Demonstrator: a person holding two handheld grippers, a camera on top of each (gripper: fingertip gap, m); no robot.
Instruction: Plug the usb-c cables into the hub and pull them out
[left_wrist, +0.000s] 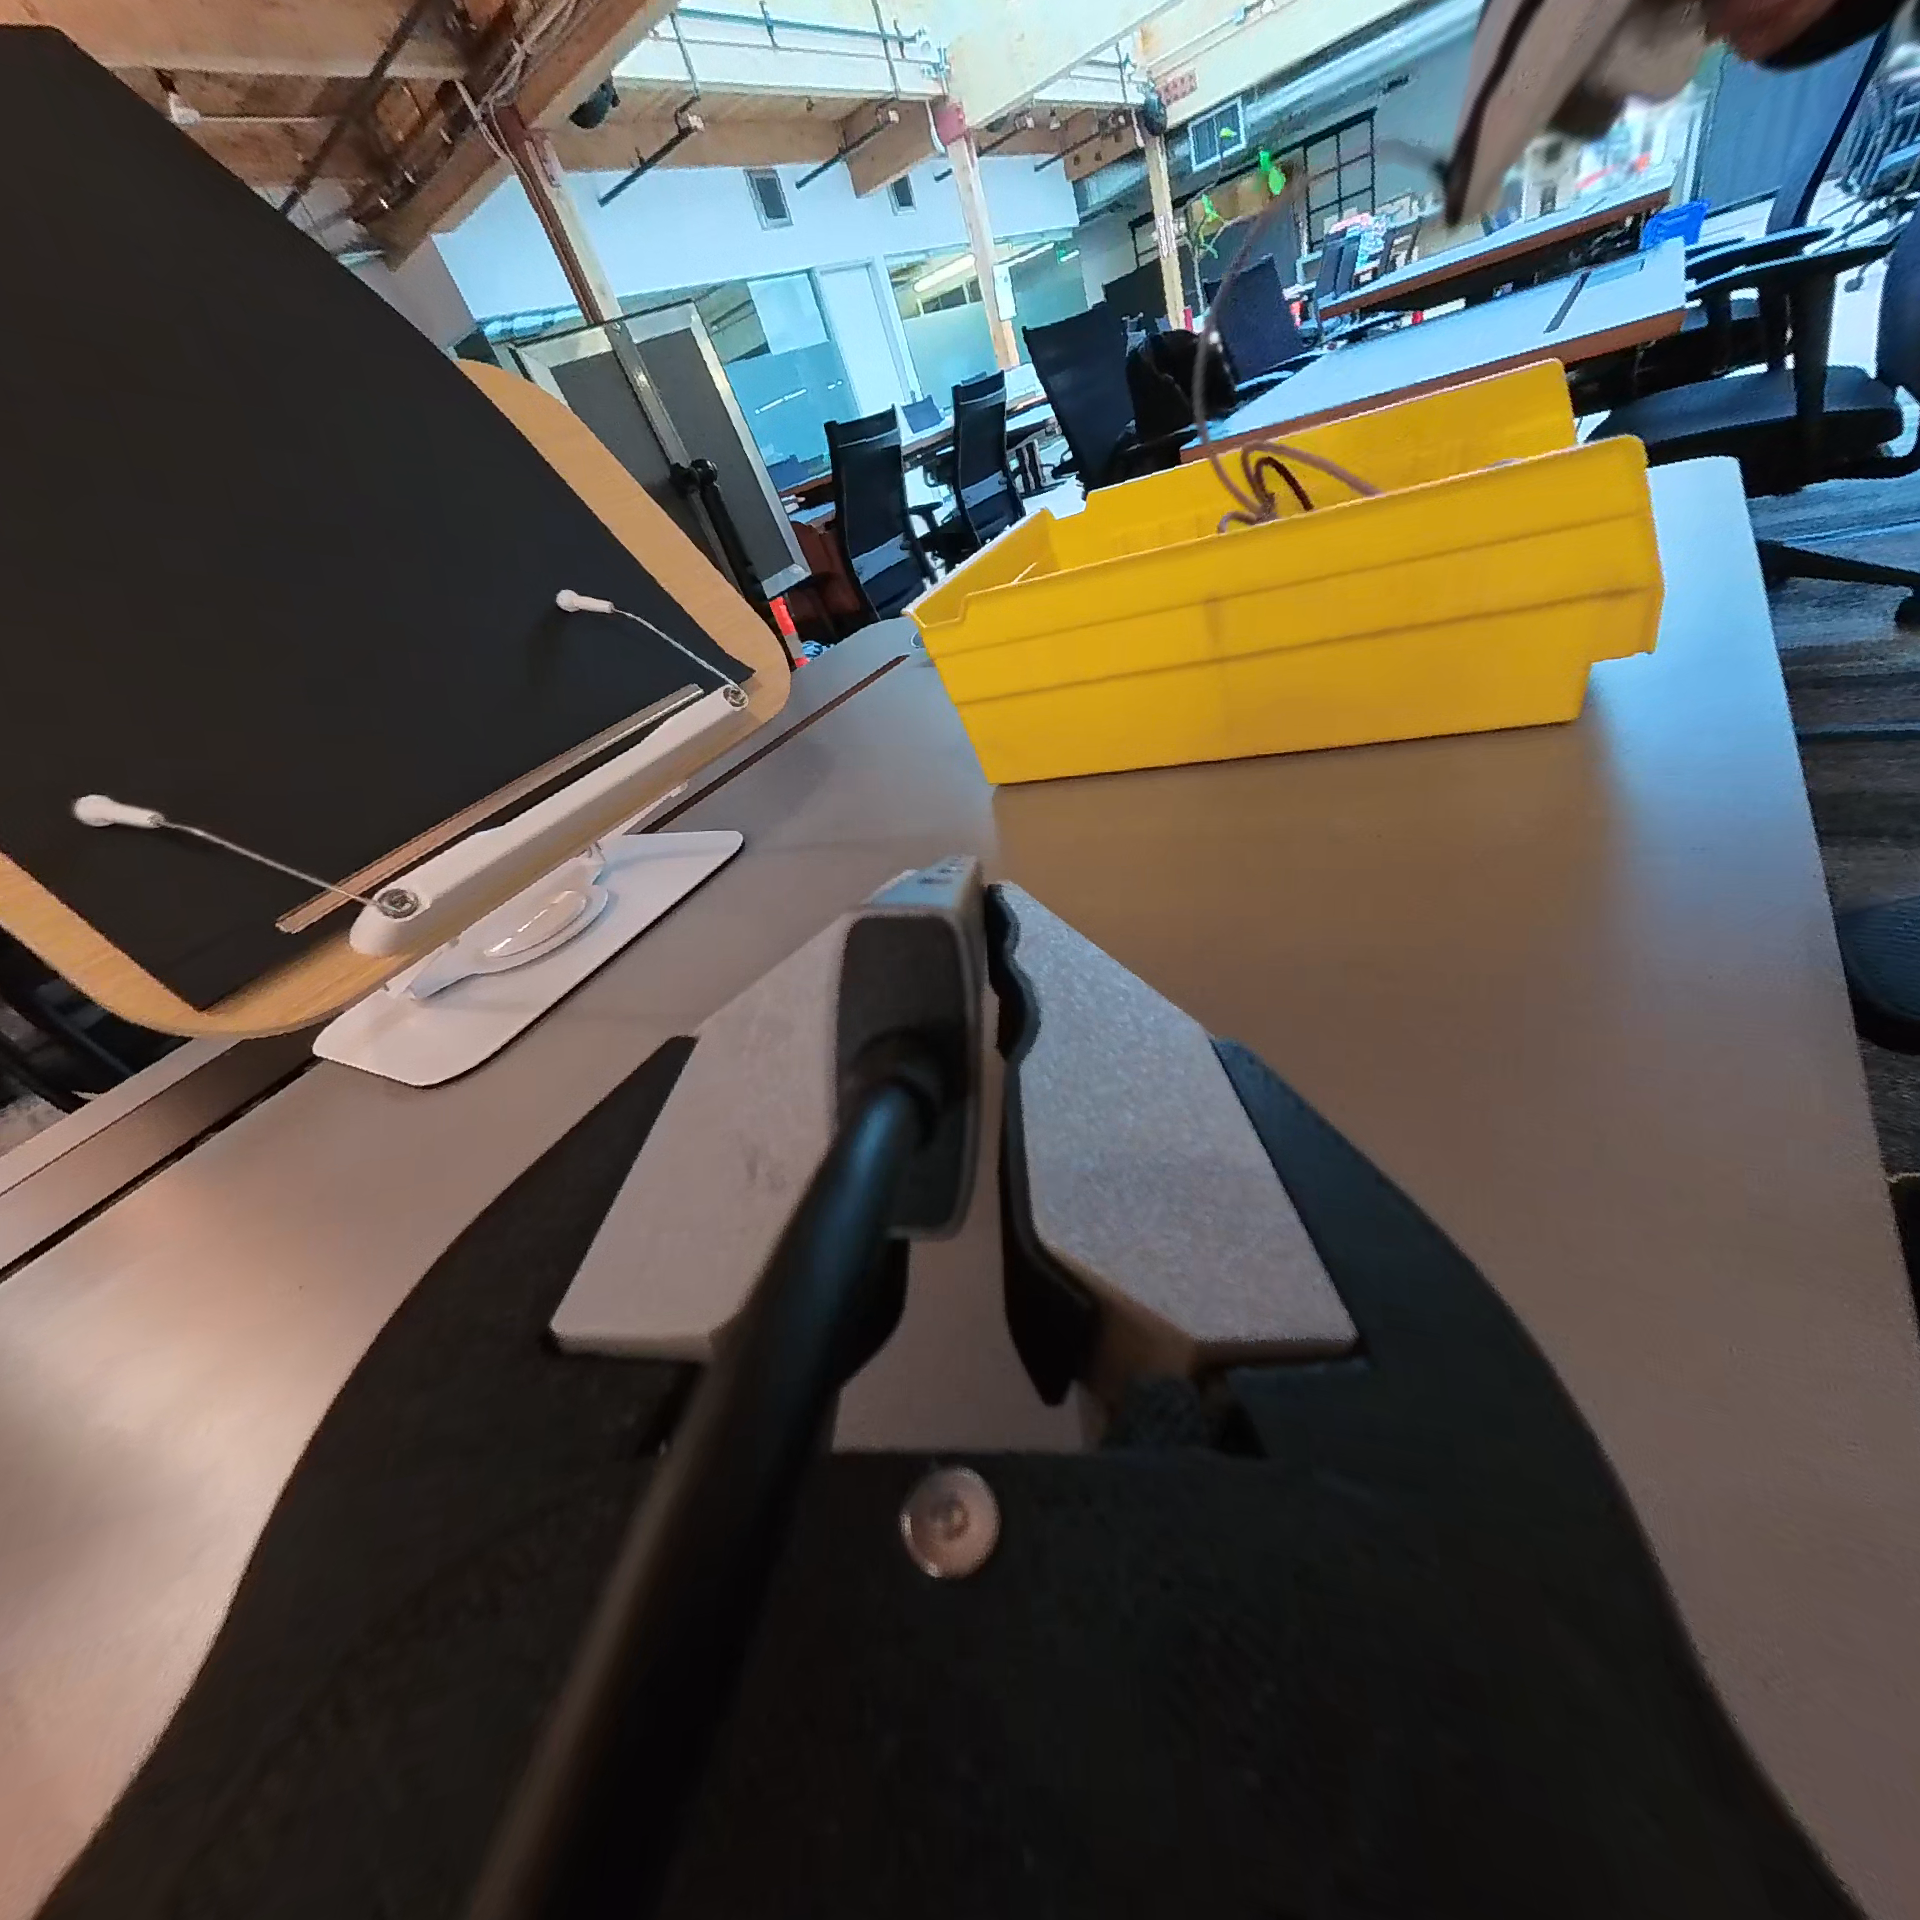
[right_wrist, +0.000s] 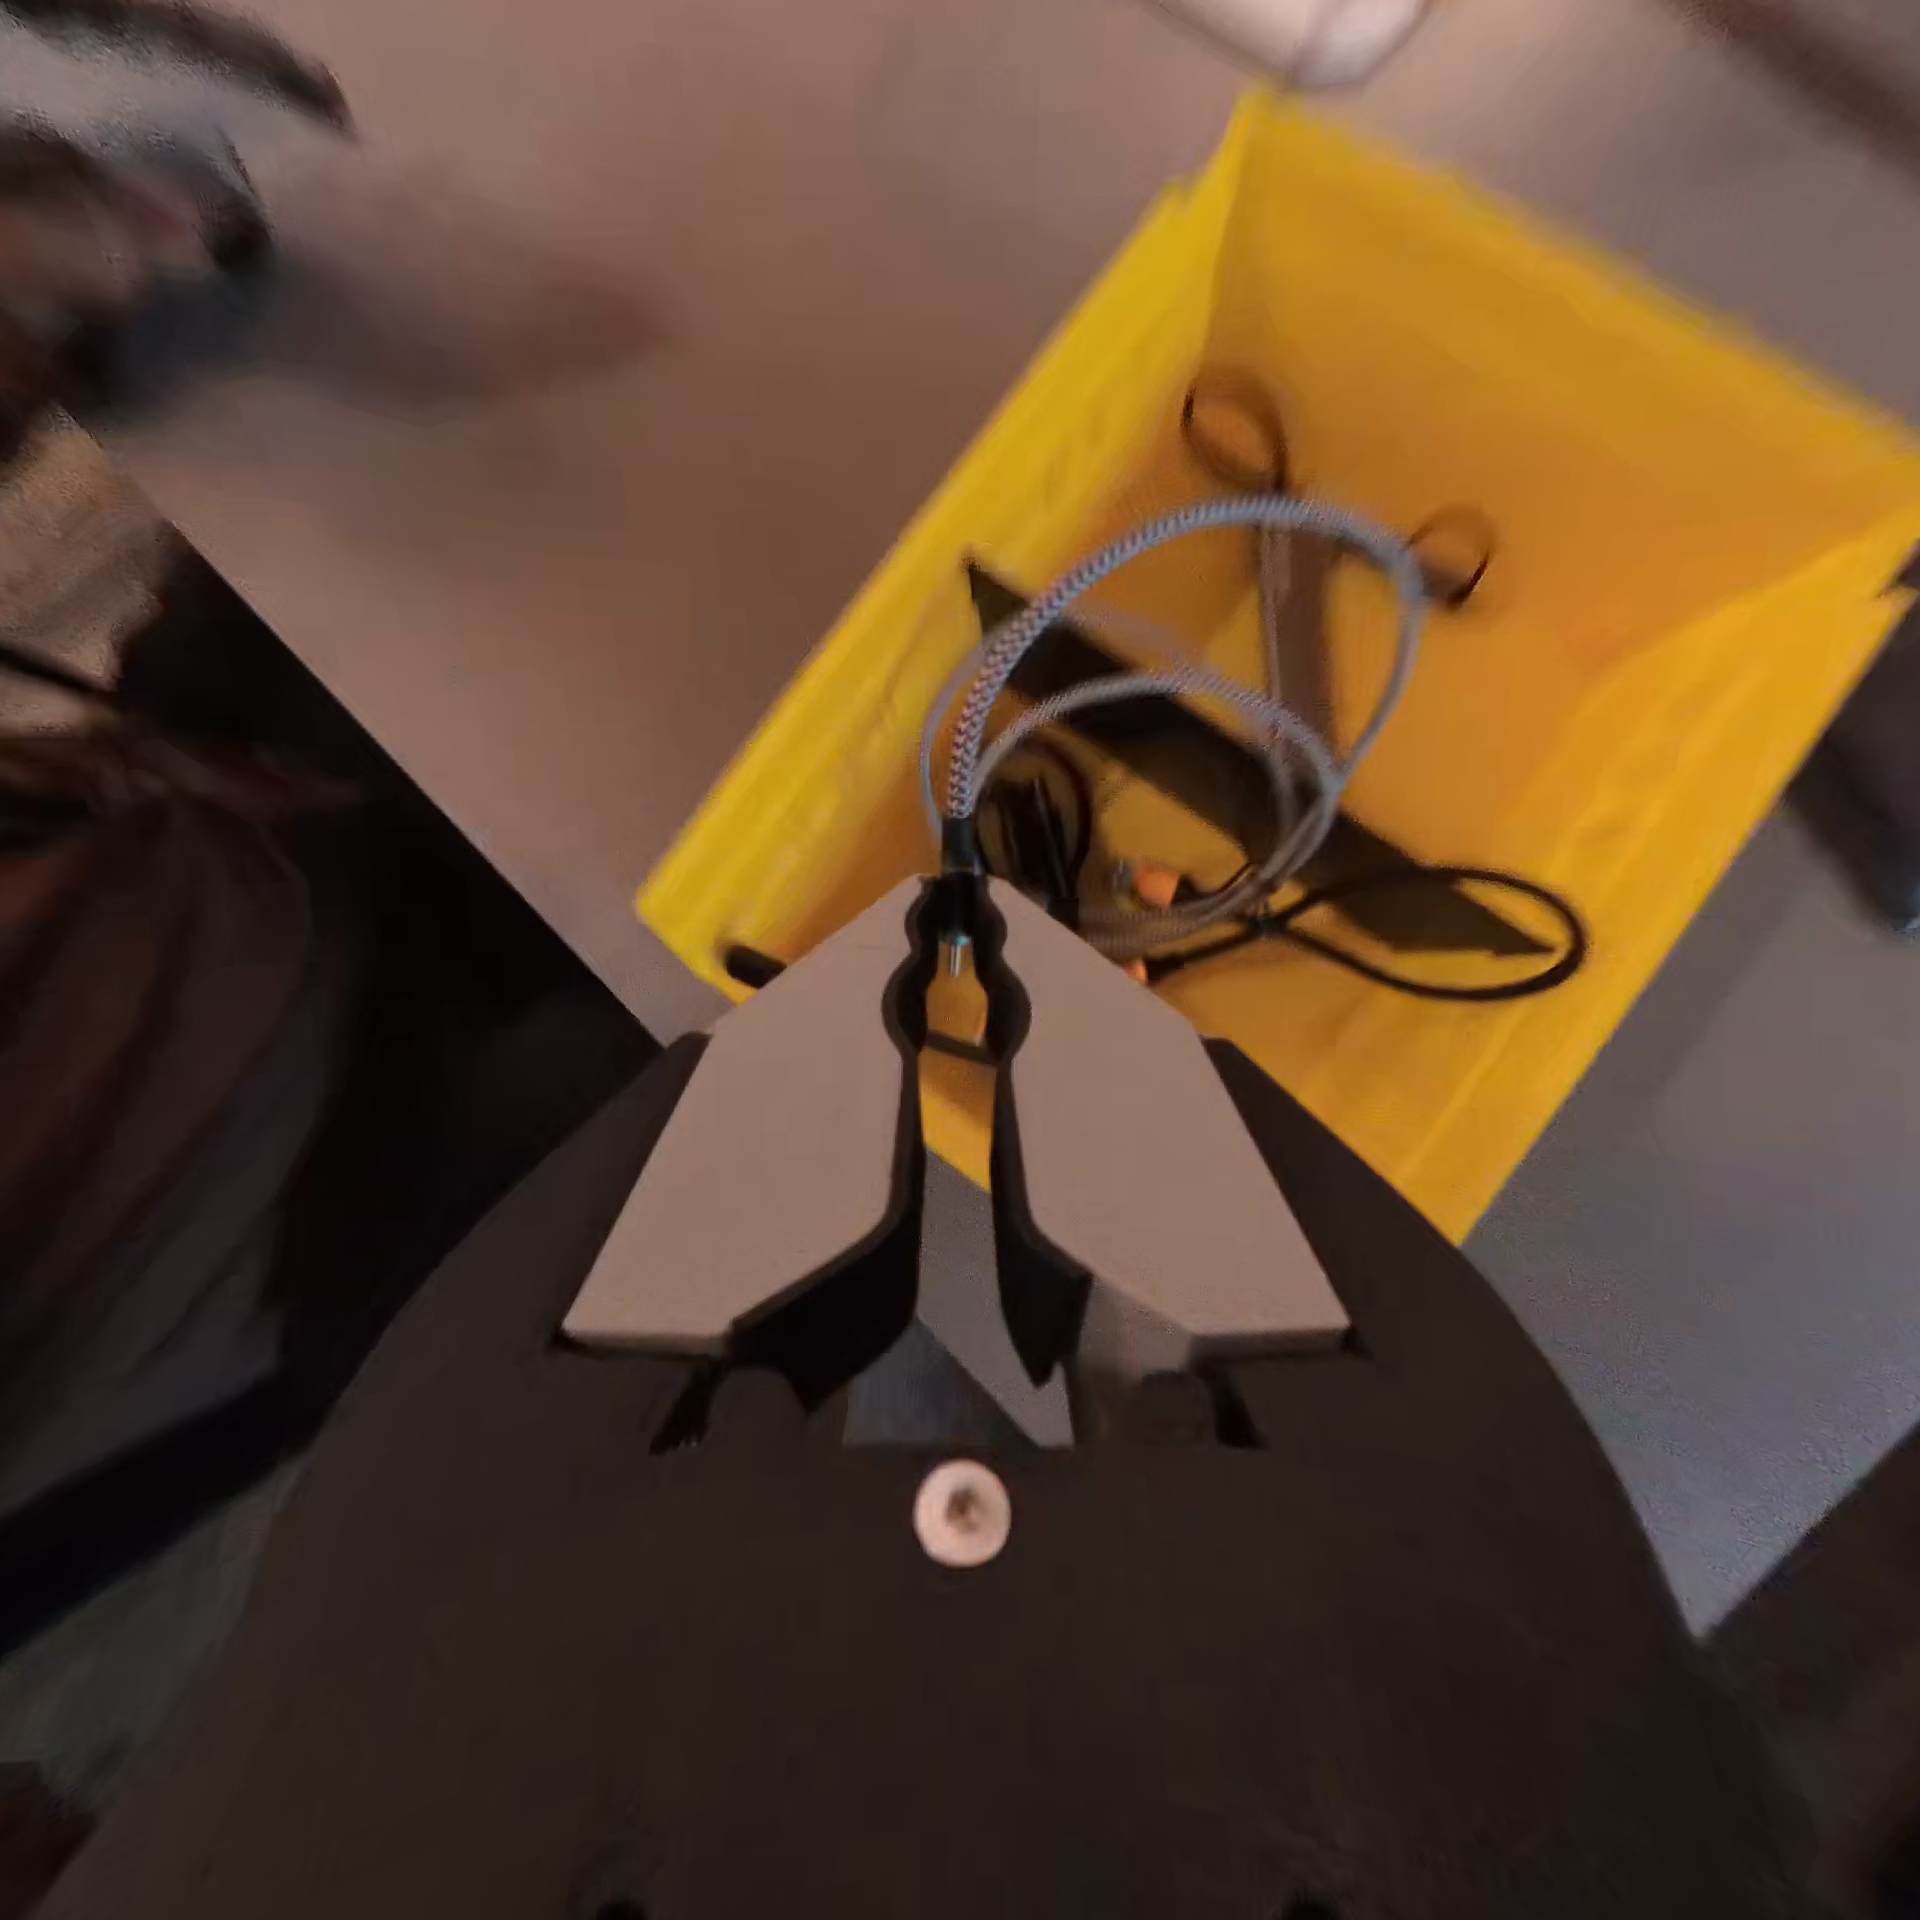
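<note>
claws: one hub, one cable

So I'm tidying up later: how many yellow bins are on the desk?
2. The near bin sits on the desk with cables in it; the second bin stands right behind it, mostly hidden. The blurry right wrist view shows one clearly.

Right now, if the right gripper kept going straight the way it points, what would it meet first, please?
Probably the yellow bin: the right gripper, jaws shut on the braided cable, points down into it. The image is blurred, so depth is uncertain.
</note>
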